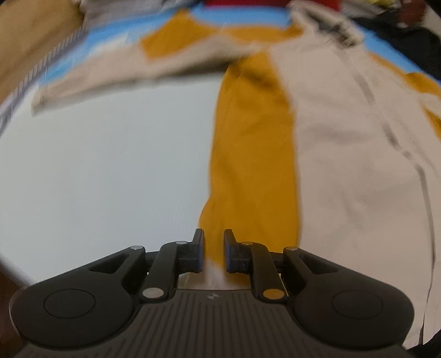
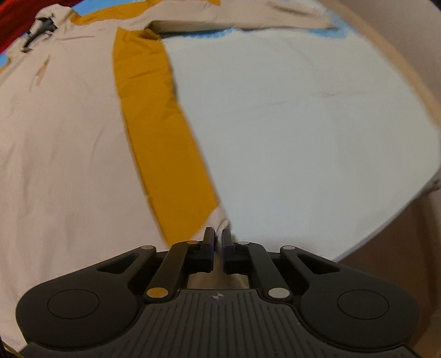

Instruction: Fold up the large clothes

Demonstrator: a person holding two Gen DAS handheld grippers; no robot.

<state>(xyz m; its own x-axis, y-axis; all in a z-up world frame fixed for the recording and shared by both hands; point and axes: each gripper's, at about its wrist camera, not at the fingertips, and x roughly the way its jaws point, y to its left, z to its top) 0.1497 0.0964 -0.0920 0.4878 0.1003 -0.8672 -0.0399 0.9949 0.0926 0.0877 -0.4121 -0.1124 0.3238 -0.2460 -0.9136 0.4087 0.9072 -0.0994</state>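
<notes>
A large beige garment (image 2: pixel 63 143) with mustard-yellow side panels is lying spread flat on a pale grey-white table (image 2: pixel 303 124).

In the right wrist view, the right gripper (image 2: pixel 217 247) is pointing steeply down at the hem corner of the garment. Its jaws are standing nearly together, and the beige hem corner is sitting between them, so they appear to be pinching that cloth. From the jaws, a yellow panel (image 2: pixel 165 151) is running away toward 11 o'clock, the beige body is filling the view from 9 to 11 o'clock, and bare table is lying from 12 to 3 o'clock. A beige sleeve (image 2: pixel 234 23) is stretching across the far side at 12 to 1 o'clock.

In the left wrist view, which is blurred, the left gripper (image 1: pixel 214 252) is also tilting down at the hem. A narrow gap is showing between its jaws, with cloth lying in it; whether the pads are pressing on the cloth cannot be told. The other yellow panel (image 1: pixel 250 151) is rising from the jaws toward 12 o'clock, the beige body is lying at 1 to 3 o'clock, and bare table is lying at 9 to 11 o'clock.
</notes>
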